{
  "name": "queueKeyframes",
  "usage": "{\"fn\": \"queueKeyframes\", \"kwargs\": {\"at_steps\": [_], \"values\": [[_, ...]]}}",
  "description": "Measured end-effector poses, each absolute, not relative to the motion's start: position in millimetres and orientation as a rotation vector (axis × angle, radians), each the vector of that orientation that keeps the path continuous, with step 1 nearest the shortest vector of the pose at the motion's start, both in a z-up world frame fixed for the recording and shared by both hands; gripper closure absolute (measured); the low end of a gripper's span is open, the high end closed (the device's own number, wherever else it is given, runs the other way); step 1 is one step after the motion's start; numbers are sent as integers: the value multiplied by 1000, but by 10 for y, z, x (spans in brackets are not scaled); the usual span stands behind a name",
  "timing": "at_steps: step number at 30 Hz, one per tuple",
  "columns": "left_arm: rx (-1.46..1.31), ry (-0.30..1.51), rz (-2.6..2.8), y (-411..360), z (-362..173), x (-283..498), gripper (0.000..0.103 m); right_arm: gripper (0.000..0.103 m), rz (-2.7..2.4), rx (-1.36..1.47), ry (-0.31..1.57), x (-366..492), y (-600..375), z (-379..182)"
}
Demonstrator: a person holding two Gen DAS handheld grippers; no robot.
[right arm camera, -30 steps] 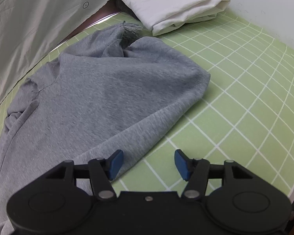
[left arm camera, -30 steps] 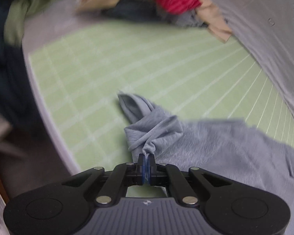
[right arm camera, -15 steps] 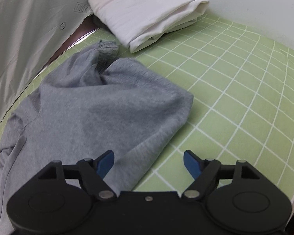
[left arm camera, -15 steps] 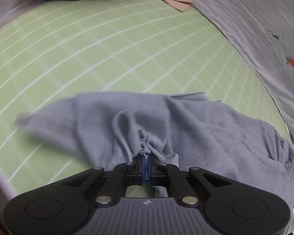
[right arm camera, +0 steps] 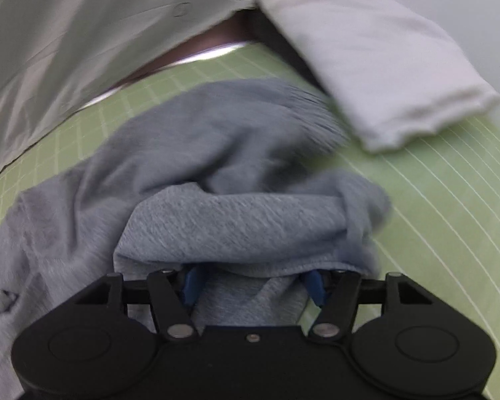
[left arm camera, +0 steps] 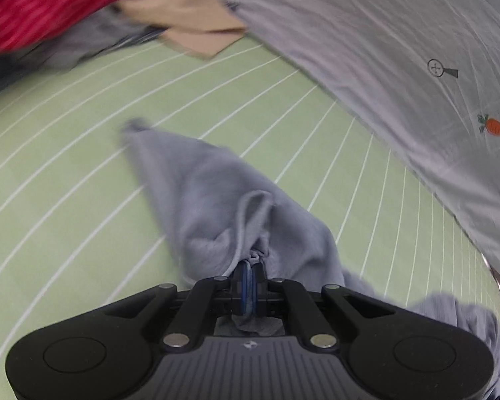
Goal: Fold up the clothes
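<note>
A grey knit garment [left arm camera: 216, 196] lies crumpled on the green grid mat [left arm camera: 66, 173]. My left gripper [left arm camera: 248, 283] is shut on a bunched edge of it and holds that part lifted. In the right wrist view the same grey garment [right arm camera: 236, 213] fills the middle. My right gripper [right arm camera: 251, 286] is open with its blue pads wide apart, and a fold of the garment lies between and over the fingers [right arm camera: 190, 285].
A folded white cloth [right arm camera: 366, 63] lies at the mat's far right. A pale printed sheet [left arm camera: 400, 66] hangs along the mat's edge. A pile of red [left arm camera: 40, 3], tan [left arm camera: 190, 23] and dark clothes sits at the far end.
My right gripper has moved forward into the grey garment, whose fold now lies between its open fingers. My left gripper, still shut on the garment, has swung and pulled the cloth into a narrower shape.
</note>
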State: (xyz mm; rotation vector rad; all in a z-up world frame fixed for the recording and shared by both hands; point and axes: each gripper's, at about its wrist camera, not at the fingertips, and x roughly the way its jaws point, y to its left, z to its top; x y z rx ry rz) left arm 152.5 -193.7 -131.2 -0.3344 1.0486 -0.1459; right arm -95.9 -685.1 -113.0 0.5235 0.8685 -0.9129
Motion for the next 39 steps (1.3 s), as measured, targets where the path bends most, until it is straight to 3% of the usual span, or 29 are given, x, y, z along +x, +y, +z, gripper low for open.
{"fn": "queueKeyframes", "kwargs": {"at_steps": [2,3,4,7,10,18,26,32,34,36,37,39], "values": [[-328,1042,-151,-2061,-1304,1744,99,47,-871,498,865,-724,-6853,-1117],[-323,1045,-148,-2086,-1285,1812,100,58,-851,485,863,-607,-6854,-1110],[-322,1045,-140,-2082,-1259,1853,100,76,-831,473,860,-493,-6854,-1103],[-337,1031,-109,-1943,-1166,1875,100,93,-829,477,815,-551,-6760,-986],[-356,1003,-39,-1592,-1063,1700,100,95,-856,477,771,-924,-6667,-879],[-402,944,124,-365,-808,959,101,96,-984,562,715,-2233,-6463,-755],[-371,848,148,379,-505,237,101,96,-965,586,631,-2717,-5887,-468],[-423,954,246,937,-862,-55,99,94,-919,601,772,-2844,-5506,-729],[-472,971,241,1066,-932,-136,91,86,-906,626,798,-2873,-5400,-795],[-490,960,212,1124,-943,-178,65,67,-916,644,787,-2902,-5318,-790],[-485,957,198,1129,-943,-174,59,61,-915,649,779,-2906,-5286,-786],[-465,963,183,1116,-955,-133,45,59,-915,650,772,-2904,-5228,-775]]}}
